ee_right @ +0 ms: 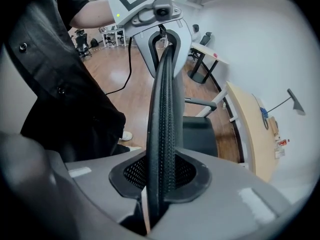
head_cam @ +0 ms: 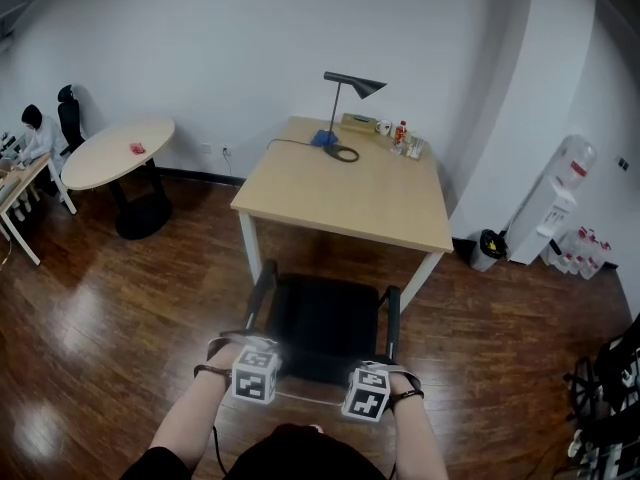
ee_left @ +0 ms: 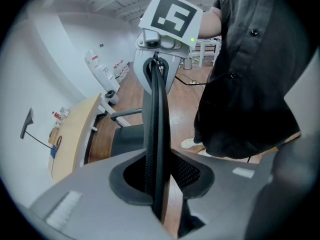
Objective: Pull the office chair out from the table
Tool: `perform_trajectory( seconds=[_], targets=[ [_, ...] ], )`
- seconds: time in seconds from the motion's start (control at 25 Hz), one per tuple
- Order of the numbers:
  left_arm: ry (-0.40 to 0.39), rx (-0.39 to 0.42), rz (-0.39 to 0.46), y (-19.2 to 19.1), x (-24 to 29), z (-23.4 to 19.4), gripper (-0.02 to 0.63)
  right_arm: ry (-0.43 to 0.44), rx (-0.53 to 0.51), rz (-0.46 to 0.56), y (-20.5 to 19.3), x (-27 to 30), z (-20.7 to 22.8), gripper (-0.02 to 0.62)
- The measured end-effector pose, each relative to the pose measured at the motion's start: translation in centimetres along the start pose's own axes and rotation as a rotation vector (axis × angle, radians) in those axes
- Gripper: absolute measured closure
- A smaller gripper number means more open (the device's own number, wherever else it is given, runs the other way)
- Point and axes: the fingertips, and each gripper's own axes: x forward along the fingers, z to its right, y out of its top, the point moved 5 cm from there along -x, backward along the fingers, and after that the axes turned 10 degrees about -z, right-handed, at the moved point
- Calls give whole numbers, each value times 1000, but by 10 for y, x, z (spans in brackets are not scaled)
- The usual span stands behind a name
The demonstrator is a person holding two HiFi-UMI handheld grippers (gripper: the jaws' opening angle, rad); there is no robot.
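Presently, my left hand-held gripper (ee_left: 159, 184) is clamped on the top edge of the backrest (ee_left: 156, 114) of the office chair (head_cam: 325, 328). The black mesh rim runs straight between its jaws, and both pads press against it. My right hand-held gripper (ee_right: 160, 184) is in the same condition, pinching that rim further along, with the mesh seated between its jaws. Each gripper view shows the other unit gripping the far end of the same edge. Both point steeply down, side by side and a little apart, with my hands (head_cam: 215, 363) behind the marker cubes.

Chair position: the seat (ee_right: 200, 134) faces the bench (head_cam: 350, 193) and sits just in front of its near edge. The two armrests (head_cam: 262, 293) reach toward that edge. Whether the seat's front lies under the bench top cannot be told.

Bench surface: a desk lamp (head_cam: 345, 88) and a few small items stand at the far side.

Surroundings: dark wooden floor (head_cam: 130, 308). A round table (head_cam: 115, 153) stands well apart to the left, and a water dispenser (head_cam: 555, 203) against the right wall.
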Motion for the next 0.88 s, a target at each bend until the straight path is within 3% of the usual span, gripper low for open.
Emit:
perform_trajectory(
  seconds=[0.88],
  targets=[
    [-1,12,10,2,-10,41,511,6,46,-10,4,-5,-42,503]
  ],
)
